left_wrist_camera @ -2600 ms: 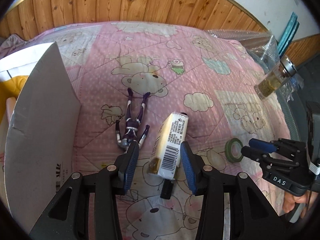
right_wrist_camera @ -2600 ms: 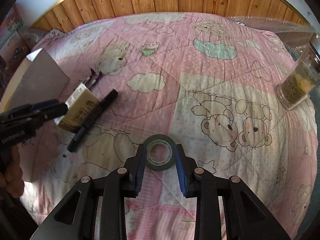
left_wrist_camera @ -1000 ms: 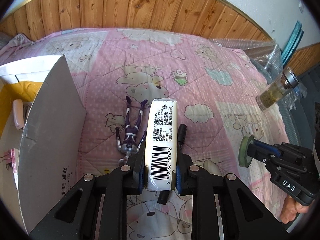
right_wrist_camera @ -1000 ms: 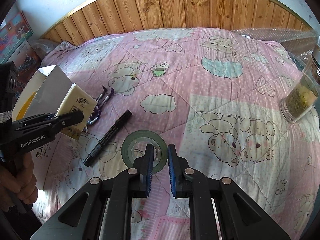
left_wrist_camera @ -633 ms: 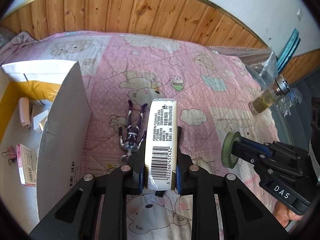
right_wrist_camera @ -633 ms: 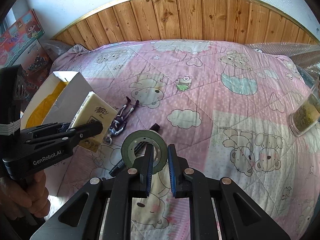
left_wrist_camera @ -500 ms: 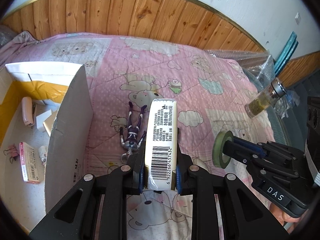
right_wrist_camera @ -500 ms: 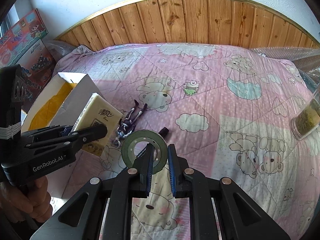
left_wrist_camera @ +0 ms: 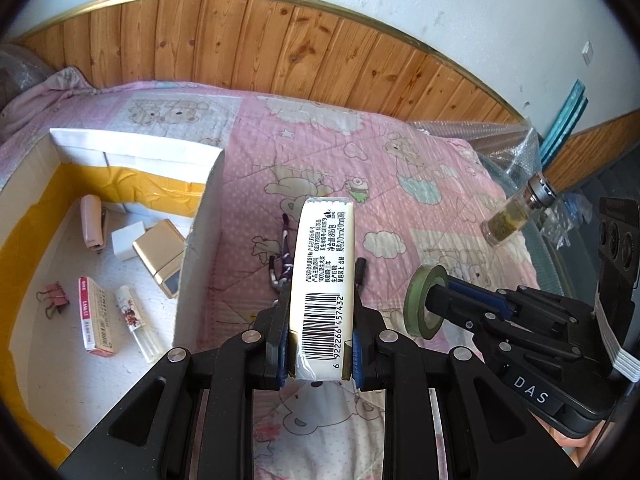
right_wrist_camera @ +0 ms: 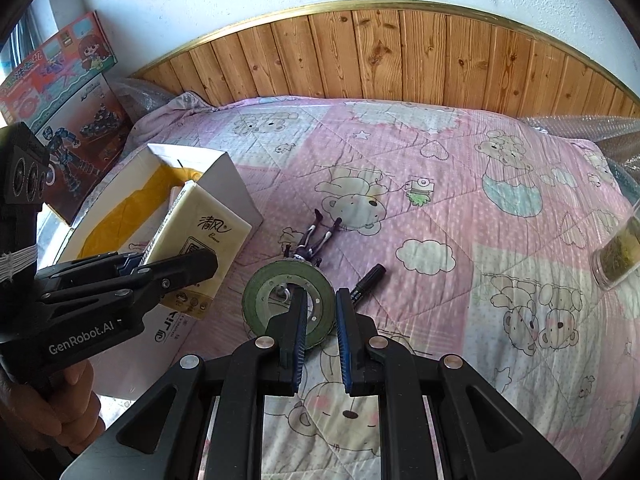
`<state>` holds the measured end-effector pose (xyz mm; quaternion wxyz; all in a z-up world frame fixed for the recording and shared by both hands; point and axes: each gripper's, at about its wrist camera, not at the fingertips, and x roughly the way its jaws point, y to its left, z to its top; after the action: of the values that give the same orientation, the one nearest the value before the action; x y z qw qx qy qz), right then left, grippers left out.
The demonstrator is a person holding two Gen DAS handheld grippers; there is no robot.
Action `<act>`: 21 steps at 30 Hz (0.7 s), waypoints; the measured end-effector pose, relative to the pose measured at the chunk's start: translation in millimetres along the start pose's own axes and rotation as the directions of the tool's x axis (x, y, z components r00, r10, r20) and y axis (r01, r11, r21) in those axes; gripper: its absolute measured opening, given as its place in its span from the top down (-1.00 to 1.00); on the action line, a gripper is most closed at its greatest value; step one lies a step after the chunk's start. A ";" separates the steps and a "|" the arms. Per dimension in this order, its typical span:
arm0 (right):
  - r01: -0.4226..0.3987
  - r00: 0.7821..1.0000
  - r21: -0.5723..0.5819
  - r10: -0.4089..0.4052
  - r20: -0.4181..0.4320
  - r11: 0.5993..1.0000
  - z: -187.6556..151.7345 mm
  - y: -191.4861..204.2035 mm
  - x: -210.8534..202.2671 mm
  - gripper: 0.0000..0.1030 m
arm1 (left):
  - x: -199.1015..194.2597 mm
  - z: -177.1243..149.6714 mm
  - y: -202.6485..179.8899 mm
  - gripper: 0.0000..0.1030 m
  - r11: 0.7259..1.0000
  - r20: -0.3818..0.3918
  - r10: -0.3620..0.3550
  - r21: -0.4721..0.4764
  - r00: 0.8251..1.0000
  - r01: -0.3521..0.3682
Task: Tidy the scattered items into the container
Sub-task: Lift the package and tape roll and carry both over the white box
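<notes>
My left gripper (left_wrist_camera: 320, 320) is shut on a cream tissue pack (left_wrist_camera: 322, 292) with a barcode, held above the pink bear quilt just right of the open cardboard box (left_wrist_camera: 200, 240). My right gripper (right_wrist_camera: 320, 304) is shut on the rim of a green tape roll (right_wrist_camera: 260, 300), also lifted off the quilt. In the right wrist view the left gripper (right_wrist_camera: 176, 268) holds the tissue pack (right_wrist_camera: 200, 232) beside the box wall (right_wrist_camera: 236, 192). A purple toy figure (right_wrist_camera: 312, 244) and a black marker (right_wrist_camera: 366, 280) lie on the quilt below.
Inside the box lie a pink stapler (left_wrist_camera: 92, 220), a binder clip (left_wrist_camera: 54, 298), small cartons and a tube. A glass jar (left_wrist_camera: 516, 212) stands at the quilt's right edge near bubble wrap. A colourful toy carton (right_wrist_camera: 60, 92) leans behind the box. Wooden panelling backs the bed.
Both grippers have risen and moved left toward the box, carrying the tissue pack and the tape roll. The box's inside has come into view. Neither grip has changed.
</notes>
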<state>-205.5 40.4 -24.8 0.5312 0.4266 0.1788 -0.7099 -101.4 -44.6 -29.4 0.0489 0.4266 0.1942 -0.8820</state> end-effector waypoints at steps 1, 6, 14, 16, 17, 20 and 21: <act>-0.004 1.000 -0.001 0.004 0.004 1.000 -0.1 2.9 -1.6 0.70 | -3.4 -0.4 0.7 0.54 1.000 0.009 0.007 0.005 1.000 -0.007; -0.018 0.999 -0.011 0.018 0.028 1.000 0.9 23.1 -10.6 0.70 | -21.8 -4.5 1.8 0.54 0.998 0.058 0.046 0.043 0.997 -0.048; -0.027 0.998 -0.026 0.029 0.049 0.999 2.8 50.4 -15.5 0.70 | -49.3 -11.4 16.1 0.54 0.996 0.106 0.067 0.054 0.992 -0.074; -0.028 0.998 -0.029 0.029 0.054 0.999 2.8 56.3 -16.0 0.70 | -56.1 -12.8 21.6 0.54 0.996 0.116 0.070 0.048 0.991 -0.076; -0.029 0.998 -0.032 0.031 0.056 0.999 2.7 59.6 -16.6 0.70 | -59.6 -13.3 24.3 0.54 0.996 0.121 0.072 0.045 0.990 -0.078; -0.034 0.997 -0.038 0.036 0.065 0.999 3.2 70.1 -17.9 0.70 | -69.8 -15.3 31.9 0.54 0.996 0.136 0.076 0.037 0.988 -0.082; -0.036 0.997 -0.041 0.038 0.067 0.999 3.7 73.9 -18.2 0.70 | -73.0 -15.9 34.6 0.54 0.996 0.140 0.077 0.035 0.987 -0.083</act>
<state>-138.7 21.3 6.6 0.5584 0.3948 0.1669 -0.7102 -34.9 -76.1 7.6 0.0889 0.3727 0.1553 -0.9105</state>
